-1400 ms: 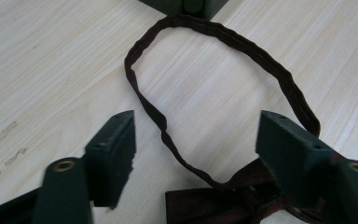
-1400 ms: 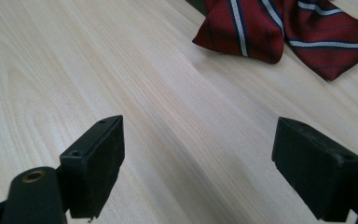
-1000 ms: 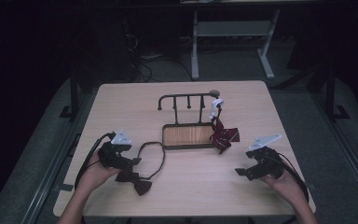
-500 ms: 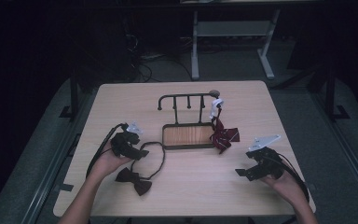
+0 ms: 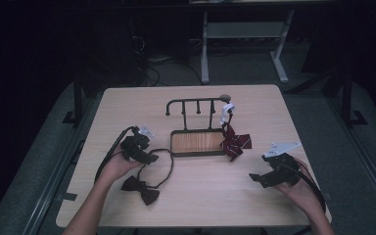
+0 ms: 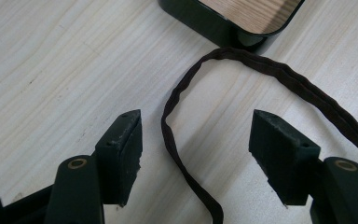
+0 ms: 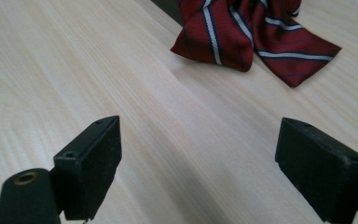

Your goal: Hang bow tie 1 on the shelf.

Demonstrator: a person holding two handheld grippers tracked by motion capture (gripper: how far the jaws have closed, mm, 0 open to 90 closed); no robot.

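We saw that the left gripper (image 5: 138, 147) had travelled from the near-left part of the counter (image 5: 127, 103), where it had sat close to the dark bow tie (image 5: 140, 189) a second before, farther in and to the right, ending over the tie's neck strap (image 5: 164, 166). In the left gripper view its jaws stood spread wide and released, with the strap (image 6: 177, 116) lying slack on the wood between them, touched by neither pad. The bow itself lay flat on the counter, near and just right of the left hand (image 5: 115, 166). We judged that this placed the gripper to close on the strap next, so that the tie could be lifted toward the rack (image 5: 198, 105) on its wooden tray (image 5: 196, 142) (a red striped bow tie (image 5: 235, 142) was already draped at the tray's right end).

The right gripper (image 5: 274, 174) had kept its place at the near right. Its jaws were also released and gaping, with bare wood between them and the red striped tie (image 7: 256, 32) farther off.
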